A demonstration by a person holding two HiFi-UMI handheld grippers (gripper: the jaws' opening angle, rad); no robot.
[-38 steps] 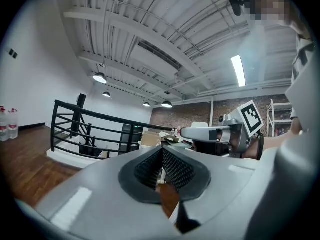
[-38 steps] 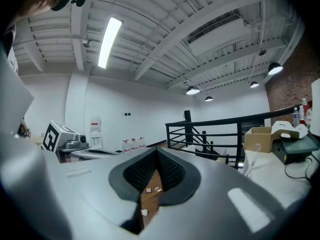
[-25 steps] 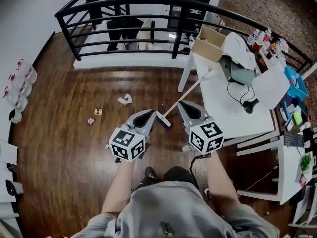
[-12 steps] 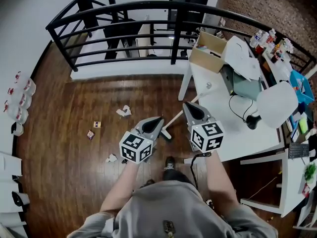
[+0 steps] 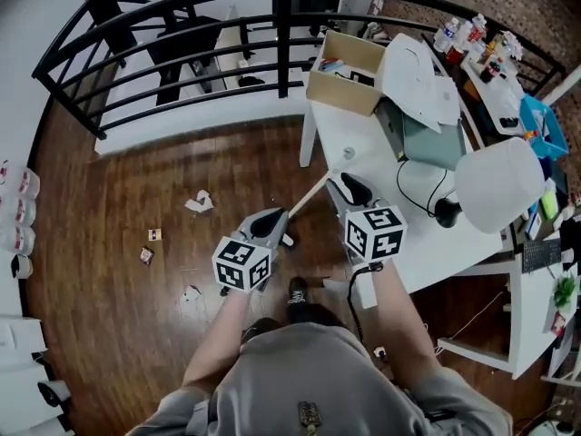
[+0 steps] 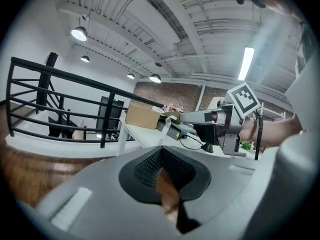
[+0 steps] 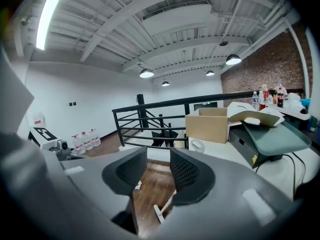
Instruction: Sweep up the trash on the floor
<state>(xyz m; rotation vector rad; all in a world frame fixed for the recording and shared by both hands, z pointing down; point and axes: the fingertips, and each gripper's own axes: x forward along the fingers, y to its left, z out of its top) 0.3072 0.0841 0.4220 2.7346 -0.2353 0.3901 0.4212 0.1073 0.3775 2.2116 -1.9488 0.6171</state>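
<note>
1. The left gripper was held with its jaws together and empty.
2. On the right gripper the jaws had just been opening; nothing was seen between them.
3. The broom was leaned against the white table, between the grippers.
4. Crumpled paper trash was scattered on the wooden floor, left of the broom.

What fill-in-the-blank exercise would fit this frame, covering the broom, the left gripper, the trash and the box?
1. The broom leans against the white ____.
2. The left gripper has its jaws ____, with nothing between them.
3. The crumpled paper lies on the ____ floor, apart from the broom.
4. The cardboard box stands with its top ____.
Missing words: table; shut; wooden; open.
</note>
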